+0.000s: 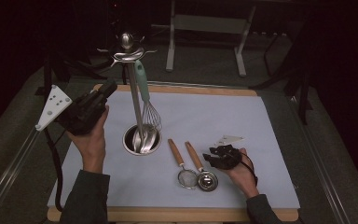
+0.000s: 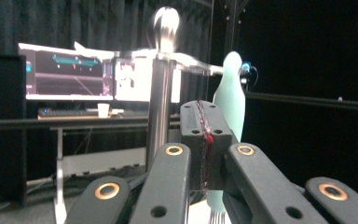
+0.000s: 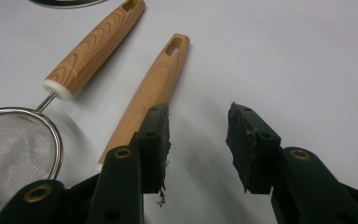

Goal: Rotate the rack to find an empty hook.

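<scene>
The right tool (image 3: 198, 140), low in the right gripper view, has its two black jaws spread apart with nothing between them. It rests low at the right of the high view, over the pale worktop (image 1: 261, 126). Just to its left lie two wooden-handled utensils: a mesh strainer (image 3: 16, 144) and a small metal ladle (image 1: 206, 179). The ladle's handle (image 3: 149, 93) touches or passes just behind the left jaw.

The left tool (image 2: 204, 140), raised at the upper left of the high view, has its jaws pressed together, holding nothing. It points at a steel utensil stand (image 1: 131, 79) rising from a round base (image 1: 130, 142), where a mint-handled whisk (image 1: 145, 93) hangs.

Both wooden handles look light, stiff and easy to grip mid-length; the strainer's fine mesh seems likely to dent.
</scene>
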`<state>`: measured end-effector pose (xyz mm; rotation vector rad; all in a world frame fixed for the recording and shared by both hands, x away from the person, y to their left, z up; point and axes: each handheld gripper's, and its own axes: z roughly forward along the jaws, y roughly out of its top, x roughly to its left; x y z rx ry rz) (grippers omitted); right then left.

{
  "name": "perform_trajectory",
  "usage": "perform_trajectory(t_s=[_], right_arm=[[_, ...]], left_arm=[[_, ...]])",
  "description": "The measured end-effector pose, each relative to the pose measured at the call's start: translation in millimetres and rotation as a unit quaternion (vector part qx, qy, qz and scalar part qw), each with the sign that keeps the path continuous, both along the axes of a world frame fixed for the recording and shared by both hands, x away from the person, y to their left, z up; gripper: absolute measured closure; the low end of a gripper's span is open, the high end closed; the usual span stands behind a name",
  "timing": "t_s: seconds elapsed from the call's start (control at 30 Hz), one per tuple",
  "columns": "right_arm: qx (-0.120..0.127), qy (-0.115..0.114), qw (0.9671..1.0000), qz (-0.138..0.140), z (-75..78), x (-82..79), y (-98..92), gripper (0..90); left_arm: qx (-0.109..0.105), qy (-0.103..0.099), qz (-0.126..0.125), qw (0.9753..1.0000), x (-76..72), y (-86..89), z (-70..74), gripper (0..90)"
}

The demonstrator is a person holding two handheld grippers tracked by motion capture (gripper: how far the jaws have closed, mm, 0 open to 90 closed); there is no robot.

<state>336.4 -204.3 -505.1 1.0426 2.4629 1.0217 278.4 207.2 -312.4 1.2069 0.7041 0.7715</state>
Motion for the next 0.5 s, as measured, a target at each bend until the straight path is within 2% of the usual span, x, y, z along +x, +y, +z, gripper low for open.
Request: perform_trajectory(t_s=[0.1,0.2,0.5], right_arm=[[0.005,0.002,1.0000,0.000,-0.3,-0.1,-0.5,58.2],[0.007,0.004,1.0000,-0.001,0.3,-0.2,-1.4,58.5],[0.013,0.002,0.9999,-0.002,1.2,-1.1,-1.9,58.7]], left_arm=[[-0.011,-0.009,-0.002,0.9999,3.0,-1.3,6.6,90.0],[-0.008,-0.012,-0.002,0.9999,6.6,-4.8,13.1,90.0],[-0.001,-0.001,0.017,0.9998,16.3,-5.7,20.5,90.0]])
